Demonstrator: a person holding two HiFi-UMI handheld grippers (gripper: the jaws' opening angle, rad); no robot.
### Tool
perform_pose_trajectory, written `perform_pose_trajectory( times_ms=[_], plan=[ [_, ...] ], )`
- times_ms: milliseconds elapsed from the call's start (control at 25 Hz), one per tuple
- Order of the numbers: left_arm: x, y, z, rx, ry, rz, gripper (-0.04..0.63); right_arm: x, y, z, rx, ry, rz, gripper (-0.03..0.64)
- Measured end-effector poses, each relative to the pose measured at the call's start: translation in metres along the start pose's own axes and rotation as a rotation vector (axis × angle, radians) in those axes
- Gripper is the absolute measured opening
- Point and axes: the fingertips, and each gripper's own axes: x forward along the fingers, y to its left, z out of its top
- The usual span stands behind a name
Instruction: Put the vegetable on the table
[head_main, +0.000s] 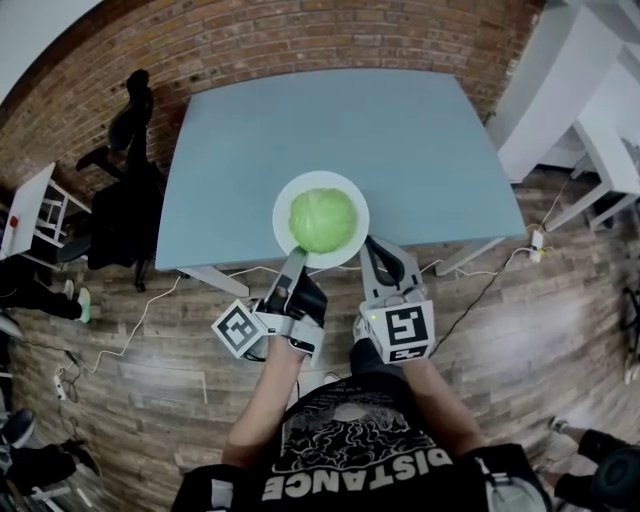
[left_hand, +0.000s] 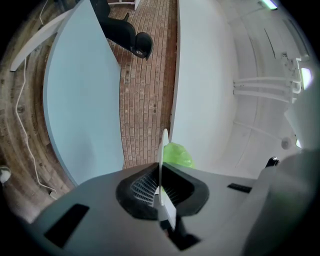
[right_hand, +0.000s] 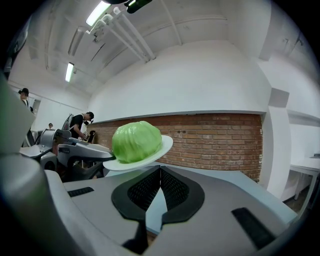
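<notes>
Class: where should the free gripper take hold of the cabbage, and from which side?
Probably across its widest middle, from above. The cabbage is round and sits in the plate, whose rim blocks a low sideways approach; the left gripper holds the near rim. The right gripper, shut, must open first.

Wall: red brick wall (head_main: 300, 40).
Floor: brown wood-plank floor (head_main: 120, 350).
Furniture: pale blue rectangular table (head_main: 340, 130); black office chair (head_main: 125, 200) on its left; white desks (head_main: 600, 130) on its right.
Light: lit ceiling tube lamps (right_hand: 97, 12).

open table (head_main: 400, 150) top beyond plate (head_main: 282, 200); chair (head_main: 125, 205) beside left edge
</notes>
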Motion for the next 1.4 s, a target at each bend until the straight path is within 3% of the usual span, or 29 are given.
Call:
perform_pose_trajectory(
  times_ms=[240,680,920,1400],
  plan=[
    [-0.011,0.004,-0.002,0.013,-0.021,-0.014,0.009,-0.004,0.004,-0.007,-0.002,-0.027,0.018,0.009],
    [0.020,0.017,0.011,0.024,-0.032,-0.021,0.009,0.028,-0.015,-0.012,-0.009,-0.040,0.036,0.009],
    [0.070,0.028,0.017,0.009,-0.040,0.001,0.009,0.064,-0.054,-0.012,0.008,-0.022,0.045,0.009],
    [0.121,0.046,0.025,0.008,-0.065,0.023,0.009,0.106,-0.095,-0.016,0.019,-0.012,0.076,0.009]
  ],
)
